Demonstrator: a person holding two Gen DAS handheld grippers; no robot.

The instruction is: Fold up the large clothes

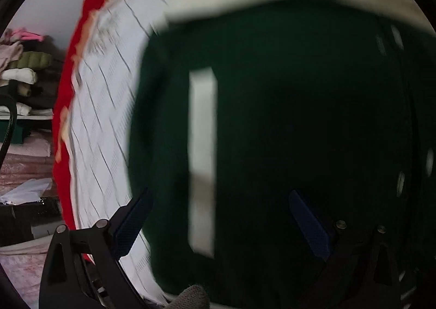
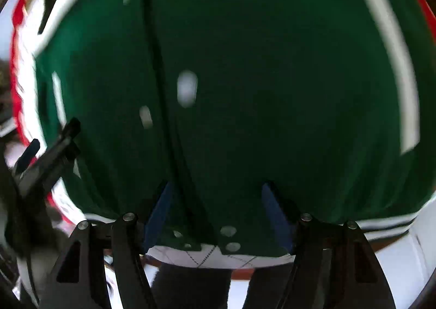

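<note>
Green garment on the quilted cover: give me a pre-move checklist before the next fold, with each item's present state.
1. Left gripper open, nothing pinched: ok; both fingers stand wide apart over the cloth.
2. Right gripper open: ok; fingers apart, the button edge lies between them, unpinched.
3. Green garment lying flat: cannot tell; both views are motion-blurred.
4. Garment fully on the quilted cover: ok as far as seen; white quilt shows past its left and near edges.
5. Buttons fastened along the front seam: cannot tell.
6. White stripe position as fold guide: ok, visible in the left wrist view.
</note>
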